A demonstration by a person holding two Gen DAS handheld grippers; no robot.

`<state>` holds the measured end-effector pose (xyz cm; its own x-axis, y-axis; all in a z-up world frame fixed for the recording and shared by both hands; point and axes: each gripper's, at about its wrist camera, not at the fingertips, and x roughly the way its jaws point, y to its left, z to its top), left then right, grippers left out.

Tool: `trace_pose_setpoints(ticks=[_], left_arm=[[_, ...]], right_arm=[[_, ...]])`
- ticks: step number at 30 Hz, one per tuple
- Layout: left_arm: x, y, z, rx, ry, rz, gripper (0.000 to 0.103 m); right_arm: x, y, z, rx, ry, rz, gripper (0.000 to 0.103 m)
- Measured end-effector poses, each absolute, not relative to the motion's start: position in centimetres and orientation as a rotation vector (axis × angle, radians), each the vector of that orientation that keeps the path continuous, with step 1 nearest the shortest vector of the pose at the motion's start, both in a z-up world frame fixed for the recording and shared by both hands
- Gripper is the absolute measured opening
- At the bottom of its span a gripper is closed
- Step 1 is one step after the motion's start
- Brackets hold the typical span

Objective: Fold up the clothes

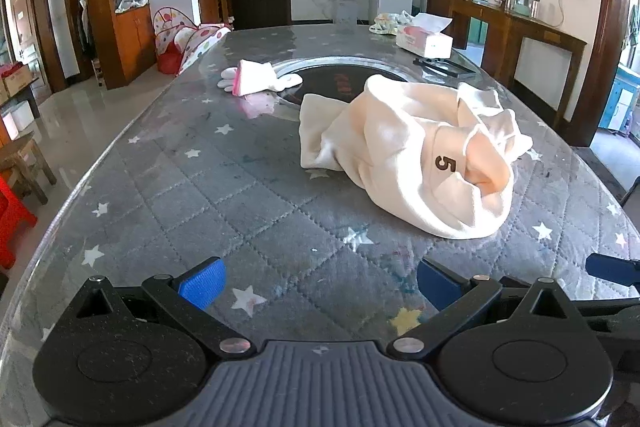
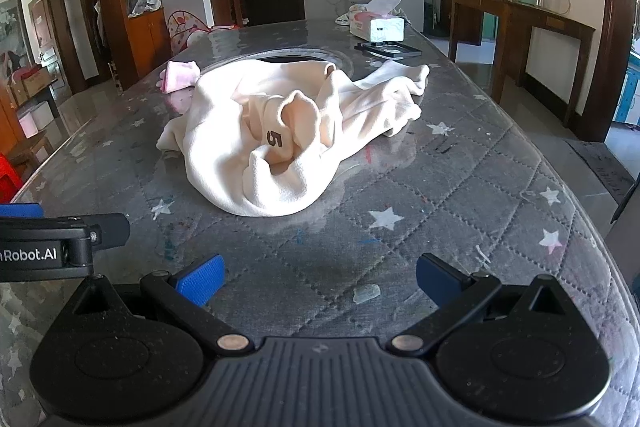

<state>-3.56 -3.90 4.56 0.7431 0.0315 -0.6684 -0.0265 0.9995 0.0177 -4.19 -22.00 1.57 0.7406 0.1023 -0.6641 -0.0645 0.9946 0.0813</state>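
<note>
A cream garment (image 1: 404,151) with a brown "5" lies crumpled in a heap on the grey quilted table (image 1: 224,203). In the right wrist view the same cream garment (image 2: 280,131) sits ahead, one sleeve stretched toward the far right. My left gripper (image 1: 320,285) is open near the front edge, well short of the garment, nothing between its blue pads (image 1: 202,285). My right gripper (image 2: 318,281) is open too, empty, also short of the heap. The left gripper's body (image 2: 60,239) shows at the left edge of the right wrist view.
A small pink and white garment (image 1: 256,79) lies at the far left beside a round dark inset (image 1: 344,75). A tissue box (image 1: 424,41), a black frame (image 1: 442,65) and a patterned cloth (image 1: 386,21) sit at the far end. Shelves, fridge and sideboard surround the table.
</note>
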Motion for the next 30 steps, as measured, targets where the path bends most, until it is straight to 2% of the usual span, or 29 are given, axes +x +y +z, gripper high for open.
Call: trace_pose_setpoints(ticks=[30], left_arm=[[-3.28,-4.65,4.55,0.037,0.736,0.027,0.103]], right_arm=[[-3.83,-22.09,1.19,0.057,0.745,0.086,0.103]])
